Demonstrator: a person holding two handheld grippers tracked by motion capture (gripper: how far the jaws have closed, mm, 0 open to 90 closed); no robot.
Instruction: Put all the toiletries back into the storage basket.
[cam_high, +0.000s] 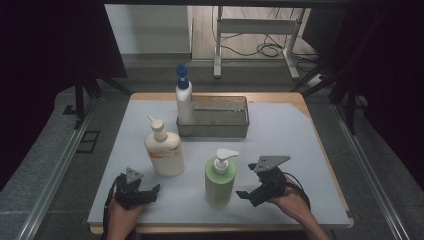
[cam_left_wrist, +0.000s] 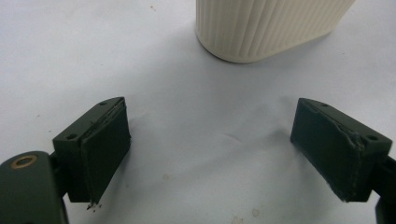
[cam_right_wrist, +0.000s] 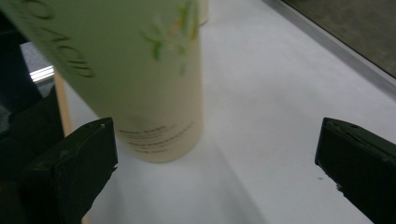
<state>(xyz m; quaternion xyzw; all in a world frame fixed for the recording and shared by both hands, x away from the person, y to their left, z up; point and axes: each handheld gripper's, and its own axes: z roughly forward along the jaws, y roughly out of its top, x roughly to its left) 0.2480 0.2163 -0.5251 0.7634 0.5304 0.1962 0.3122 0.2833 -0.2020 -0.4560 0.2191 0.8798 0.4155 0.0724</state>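
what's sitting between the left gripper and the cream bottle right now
Nothing. In the left gripper view, bare white table cover runs from the open left gripper up to the cream bottle.

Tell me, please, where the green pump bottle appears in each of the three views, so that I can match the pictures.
High view: the green pump bottle stands near the front edge, just left of the right gripper.
Left gripper view: not in it; the ribbed cream bottle stands ahead of the open jaws.
Right gripper view: its tilted body is at upper left, ahead of the left jaw.
Shared landmark: the pale table sheet.
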